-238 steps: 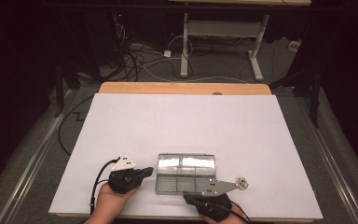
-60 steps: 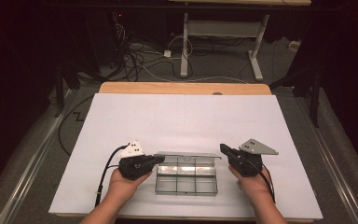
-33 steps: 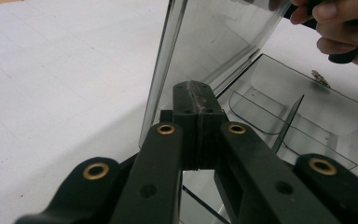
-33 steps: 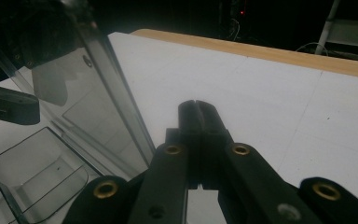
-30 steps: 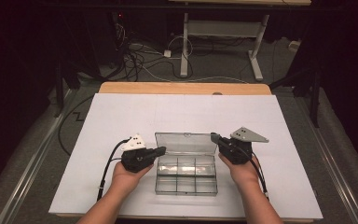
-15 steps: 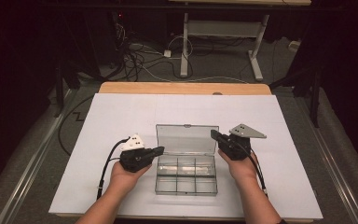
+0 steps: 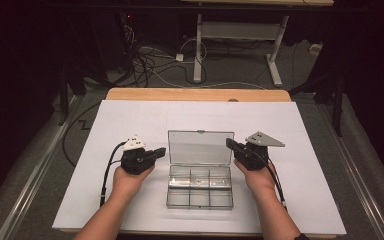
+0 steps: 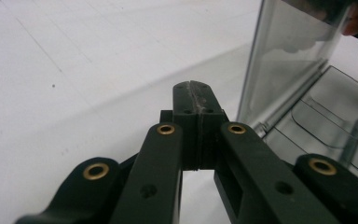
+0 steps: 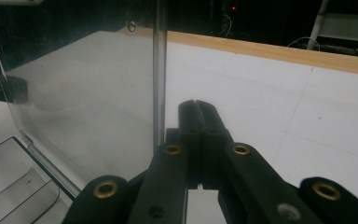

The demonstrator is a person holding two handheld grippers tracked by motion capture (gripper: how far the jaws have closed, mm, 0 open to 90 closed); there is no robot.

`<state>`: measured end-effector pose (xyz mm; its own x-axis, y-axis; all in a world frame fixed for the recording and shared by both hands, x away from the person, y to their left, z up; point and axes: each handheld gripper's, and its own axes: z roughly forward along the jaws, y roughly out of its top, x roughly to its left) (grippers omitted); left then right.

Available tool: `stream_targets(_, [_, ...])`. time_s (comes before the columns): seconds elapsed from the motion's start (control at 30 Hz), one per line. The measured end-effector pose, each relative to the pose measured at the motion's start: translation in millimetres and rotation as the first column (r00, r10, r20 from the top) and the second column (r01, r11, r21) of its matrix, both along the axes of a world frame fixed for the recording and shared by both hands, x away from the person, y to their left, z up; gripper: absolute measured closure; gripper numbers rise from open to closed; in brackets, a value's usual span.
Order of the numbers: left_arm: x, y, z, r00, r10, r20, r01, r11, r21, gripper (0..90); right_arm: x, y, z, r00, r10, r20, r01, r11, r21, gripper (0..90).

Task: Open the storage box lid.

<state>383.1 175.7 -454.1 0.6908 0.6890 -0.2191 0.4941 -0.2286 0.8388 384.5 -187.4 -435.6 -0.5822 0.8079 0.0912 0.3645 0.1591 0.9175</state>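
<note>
Nearest us, the clear compartment box [image 7: 200,190] sits on the white bench [image 7: 305,125] between our hands, its lid [image 7: 200,148] standing open at the far side. Our left tongs [image 7: 159,152] and right tongs [image 7: 230,144] are both pressed together, empty, just beside the lid's left and right edges.

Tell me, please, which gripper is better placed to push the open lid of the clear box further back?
Probably the right gripper: its shut tips sit right beside the upright lid edge. The left gripper, also shut, stands slightly off the lid's other edge.
</note>
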Motion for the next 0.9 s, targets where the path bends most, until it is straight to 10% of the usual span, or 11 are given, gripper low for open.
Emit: stream_targets(0.9, [32.7,-23.3,4.9,0.9993,0.005,-0.037,-0.008,0.9976,-0.068,87.7,15.3,0.4,-9.3,0.9975,-0.028,-0.065,0.027,0.999,-0.023,90.0])
